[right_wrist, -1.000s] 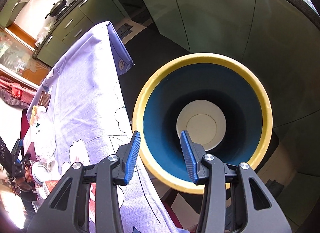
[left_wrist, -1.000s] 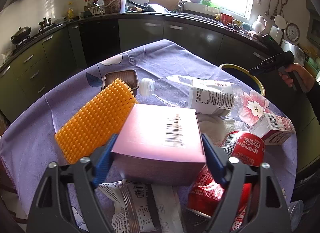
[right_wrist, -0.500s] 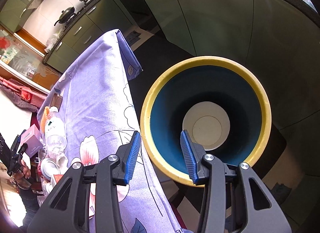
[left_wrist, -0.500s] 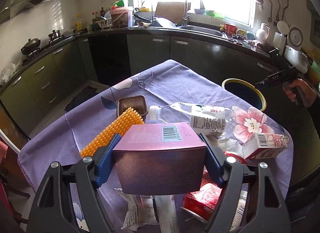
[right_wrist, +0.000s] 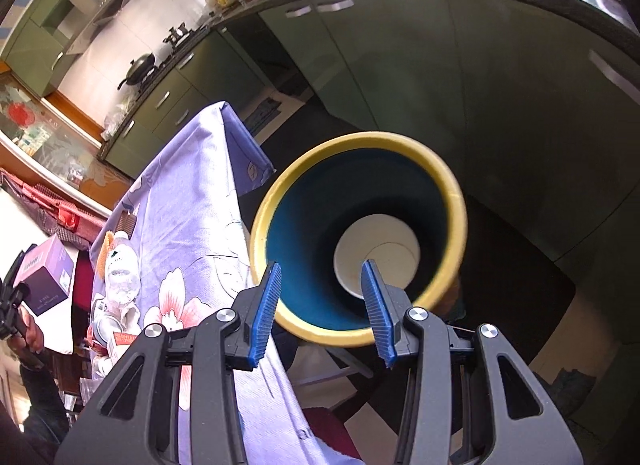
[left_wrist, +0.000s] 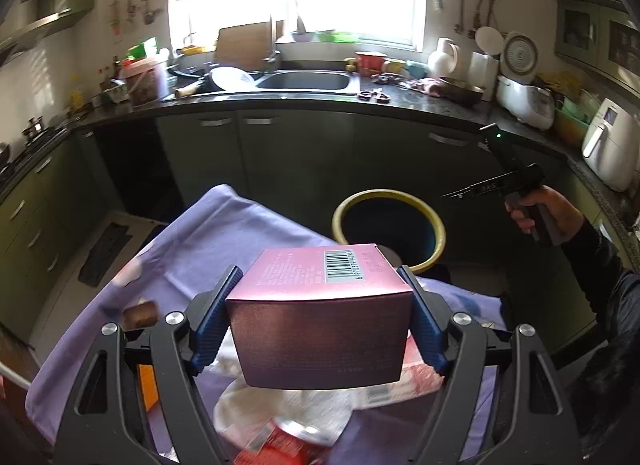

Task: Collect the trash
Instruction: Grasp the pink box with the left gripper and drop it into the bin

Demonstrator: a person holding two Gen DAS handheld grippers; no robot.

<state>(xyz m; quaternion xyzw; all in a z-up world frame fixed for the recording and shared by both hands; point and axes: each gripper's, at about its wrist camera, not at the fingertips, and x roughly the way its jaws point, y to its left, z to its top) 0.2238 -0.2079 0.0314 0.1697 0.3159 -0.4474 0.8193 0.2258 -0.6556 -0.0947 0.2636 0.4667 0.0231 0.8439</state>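
Clamping the pink box (left_wrist: pixel 320 321) from both sides, the left gripper (left_wrist: pixel 320 313) has its blue pads (left_wrist: pixel 214 317) pressed flat against the box's left and right walls, with the barcoded top face tilted up toward the camera. The box hangs above the purple tablecloth (left_wrist: pixel 224 225), clear of the litter underneath. Directly below it lie a white crumpled paper (left_wrist: pixel 260 401), a red can (left_wrist: pixel 280 445) that is blurred and cut off by the bottom edge, and a pink-and-white carton (left_wrist: pixel 384 389) mostly hidden behind the box. An orange object at the near left is almost wholly covered by the gripper's frame, so what it is cannot be told here.

Farther off, just past the table's far right edge, stands the yellow-rimmed bin (left_wrist: pixel 388 221), its lower part hidden by the box and cloth. In the right wrist view the right gripper (right_wrist: pixel 322 305) hangs over that bin with its fingers apart and nothing between them; a pale disc shows at the bin's bottom. To the far left in that view the box appears small, near a clear plastic bottle (right_wrist: pixel 120 277) lying on the cloth.
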